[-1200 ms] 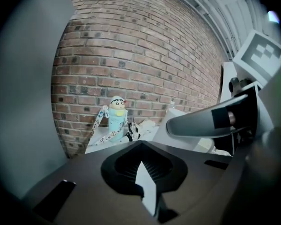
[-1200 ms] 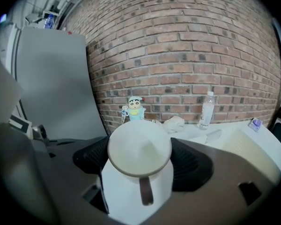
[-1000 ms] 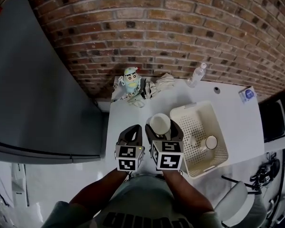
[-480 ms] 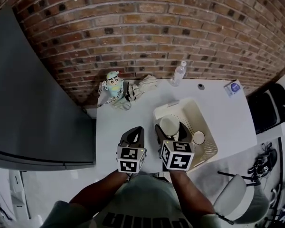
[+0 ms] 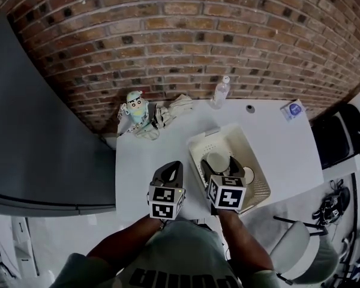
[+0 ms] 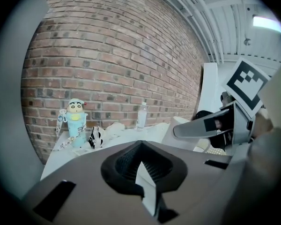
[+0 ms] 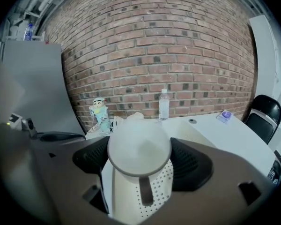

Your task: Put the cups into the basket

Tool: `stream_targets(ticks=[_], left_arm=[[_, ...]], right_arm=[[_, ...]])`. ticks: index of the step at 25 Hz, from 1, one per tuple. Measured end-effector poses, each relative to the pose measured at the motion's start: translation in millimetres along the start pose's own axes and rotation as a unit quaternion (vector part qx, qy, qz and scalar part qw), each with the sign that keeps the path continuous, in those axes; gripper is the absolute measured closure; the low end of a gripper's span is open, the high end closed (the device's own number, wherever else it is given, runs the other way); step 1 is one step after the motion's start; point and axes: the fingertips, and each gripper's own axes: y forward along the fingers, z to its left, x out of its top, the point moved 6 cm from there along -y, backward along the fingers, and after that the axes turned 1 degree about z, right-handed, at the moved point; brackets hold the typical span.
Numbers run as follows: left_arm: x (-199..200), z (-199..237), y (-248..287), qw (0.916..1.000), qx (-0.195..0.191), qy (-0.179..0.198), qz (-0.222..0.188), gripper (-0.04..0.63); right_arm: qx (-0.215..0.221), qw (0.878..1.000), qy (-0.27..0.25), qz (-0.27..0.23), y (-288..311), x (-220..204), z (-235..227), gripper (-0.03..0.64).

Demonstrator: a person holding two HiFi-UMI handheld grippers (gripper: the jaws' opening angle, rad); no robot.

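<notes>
This looks like a work space of the office or lab kind, not a home. An exposed brick wall [image 5: 186,41] fills the upper part of the head view, and a plain white table [image 5: 282,143] stands against it. A black office chair [image 5: 342,138] sits at the right edge and a grey chair [image 5: 300,254] at the lower right. A tall grey panel [image 5: 42,131] takes up the left side. At the upper right of the left gripper view, bare ceiling pipes [image 6: 210,18] and a strip light [image 6: 270,23] show.
</notes>
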Motion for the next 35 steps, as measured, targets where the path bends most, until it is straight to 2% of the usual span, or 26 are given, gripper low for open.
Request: stream_targets(ticks=[14, 22, 35], left_arm=[[-5.9, -0.4, 26.5, 0.9995, 0.017, -0.006, 0.027, 0.589], [-7.0, 0.5, 31.7, 0.9993, 0.02, -0.01, 0.03, 0.589], [-9.8, 5.1, 29.8, 0.9991, 0.023, -0.015, 0.034, 0.589]], right_arm=[[0.023, 0.996, -0.021, 0.083, 50.7, -38.2, -23.2, 0.232], [0.042, 0.993, -0.027, 0.107, 71.7, -58.1, -25.2, 0.232], [0.034, 0.989, -0.042, 0.135, 90.4, -81.5, -29.3, 0.232]])
